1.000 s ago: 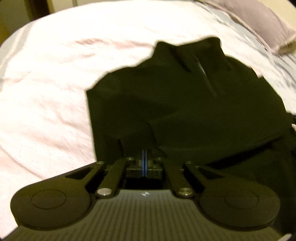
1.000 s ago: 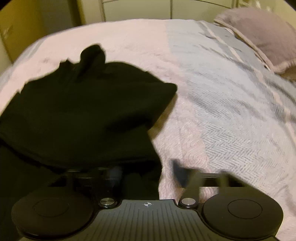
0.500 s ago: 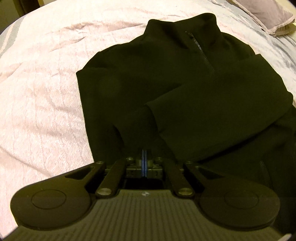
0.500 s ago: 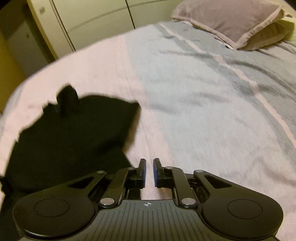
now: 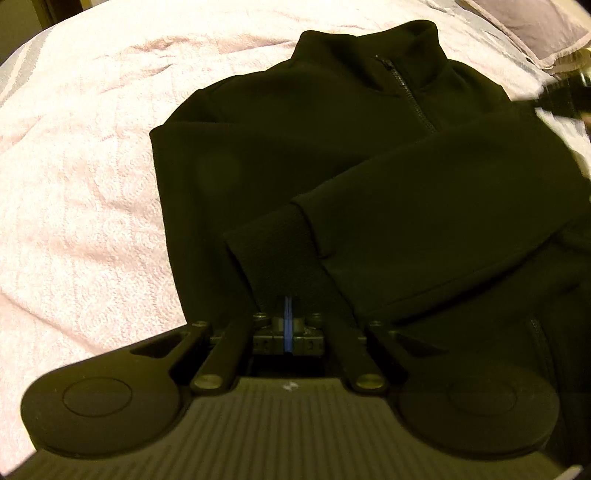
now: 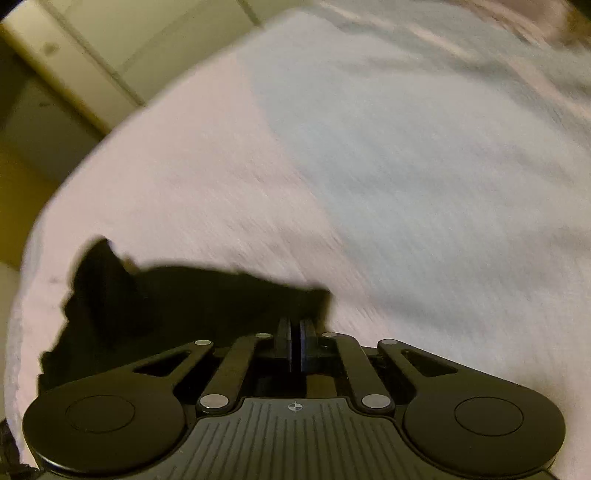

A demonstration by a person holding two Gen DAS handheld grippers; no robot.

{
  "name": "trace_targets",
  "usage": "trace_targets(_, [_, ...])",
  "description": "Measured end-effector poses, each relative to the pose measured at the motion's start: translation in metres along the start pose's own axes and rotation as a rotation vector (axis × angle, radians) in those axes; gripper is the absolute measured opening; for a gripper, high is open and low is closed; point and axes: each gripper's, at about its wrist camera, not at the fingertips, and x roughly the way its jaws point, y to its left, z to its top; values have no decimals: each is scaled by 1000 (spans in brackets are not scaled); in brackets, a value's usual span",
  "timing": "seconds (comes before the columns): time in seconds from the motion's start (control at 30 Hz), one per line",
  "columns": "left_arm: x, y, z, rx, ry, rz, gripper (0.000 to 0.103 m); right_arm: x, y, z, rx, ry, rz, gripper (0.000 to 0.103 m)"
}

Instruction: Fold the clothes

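Note:
A black zip-neck fleece top (image 5: 332, 155) lies on the bed, collar away from me, with its right sleeve (image 5: 461, 206) folded across the chest. My left gripper (image 5: 289, 310) is shut on that sleeve's ribbed cuff (image 5: 273, 254), low over the top's left side. In the blurred right wrist view my right gripper (image 6: 294, 330) is shut with nothing seen between its pads, just at the right edge of the fleece top (image 6: 192, 299). A dark blurred shape (image 5: 565, 98) at the top right of the left wrist view is probably that right gripper.
A pink bedspread (image 5: 81, 177) stretches left of the top, and a pale blue part of the bedspread (image 6: 424, 155) lies to its right. A mauve pillow (image 5: 535, 26) sits at the far right corner. Cream cupboard doors (image 6: 110, 40) stand beyond the bed.
My right gripper let go of the top, swung right over the bedspread and rolled, then closed. My left gripper kept the cuff and sank a little as the sleeve settled across the chest.

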Motion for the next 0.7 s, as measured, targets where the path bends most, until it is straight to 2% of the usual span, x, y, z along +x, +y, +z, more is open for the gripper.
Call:
trace_targets(0.03, [1, 0, 0, 4, 1, 1, 0, 1, 6, 6, -31, -11, 16, 3])
trace_targets(0.13, [1, 0, -2, 0, 4, -4, 0, -2, 13, 4, -98, -23, -14, 5])
trace_targets(0.17, [0, 1, -2, -1, 4, -5, 0, -10, 12, -1, -103, -45, -35, 16])
trace_targets(0.2, [-1, 1, -1, -1, 2, -6, 0, -19, 11, -7, -105, -67, -55, 23])
trace_targets(0.23, [-3, 2, -1, -1, 0, -6, 0, -30, 11, -14, -108, -90, -69, 36])
trace_targets(0.27, [-5, 3, 0, -4, -4, -6, 0, -44, 8, -23, -111, -110, -70, 42])
trace_targets(0.37, [-18, 6, 0, -27, -37, 2, 0, -83, 7, -63, -144, -106, -63, 43])
trace_targets(0.5, [-35, 6, -1, -69, -105, -50, 0, -106, 6, -112, -151, -61, -43, 44])
trace_targets(0.53, [-33, 3, -1, -61, -92, -53, 1, -104, 5, -122, -140, -34, -38, 44])
trace_targets(0.63, [-25, -4, 0, -36, -50, -56, 3, -91, -2, -140, -142, 46, -139, 44])
trace_targets(0.7, [-20, -4, -1, -47, -26, -47, 6, -94, -1, -142, -100, 36, -173, 45])
